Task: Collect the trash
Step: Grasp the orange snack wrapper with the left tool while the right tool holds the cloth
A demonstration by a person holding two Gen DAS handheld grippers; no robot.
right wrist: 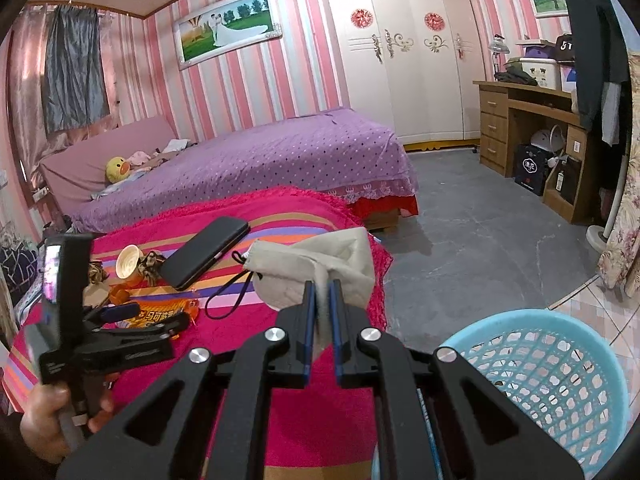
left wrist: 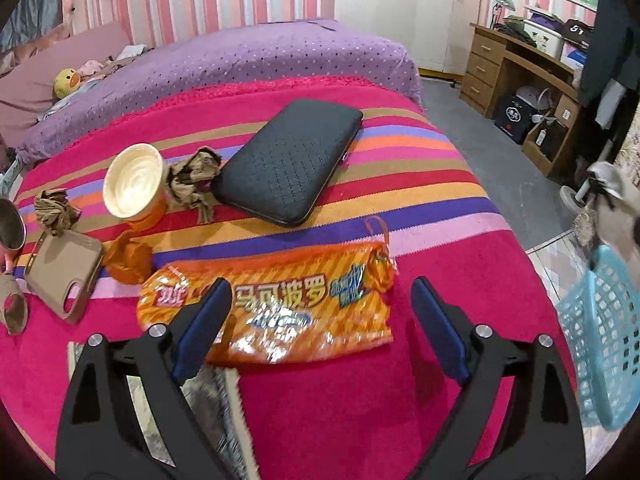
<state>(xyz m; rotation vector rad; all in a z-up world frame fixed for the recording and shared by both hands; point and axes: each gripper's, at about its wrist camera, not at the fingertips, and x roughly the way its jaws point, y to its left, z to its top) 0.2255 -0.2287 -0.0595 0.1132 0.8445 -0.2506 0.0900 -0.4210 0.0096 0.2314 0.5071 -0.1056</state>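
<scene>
Gaping beside the bed, blue basket (right wrist: 560, 380) (contents unclear)

Left gripper (left wrist: 320, 300) spread wide over orange snack bag (left wrist: 280, 304).

Directly ahead of your left claw (left wrist: 320, 300) a snack bag (left wrist: 276, 304) lies flat on the blanket (left wrist: 440, 280). Behind it rests a flat case (left wrist: 290, 158). To the case's left sit a crumpled wrapper (left wrist: 192, 180), then a paper cup (left wrist: 134, 186) on its side, then a second paper wad (left wrist: 54, 206). A phone cover (left wrist: 64, 276) lies nearer you on the left. The basket (right wrist: 548, 380) stands to the right, off the blanket's edge. Your right claw (right wrist: 322, 284) holds a cloth pouch (right wrist: 316, 264) above the blanket, left of the basket.
</scene>
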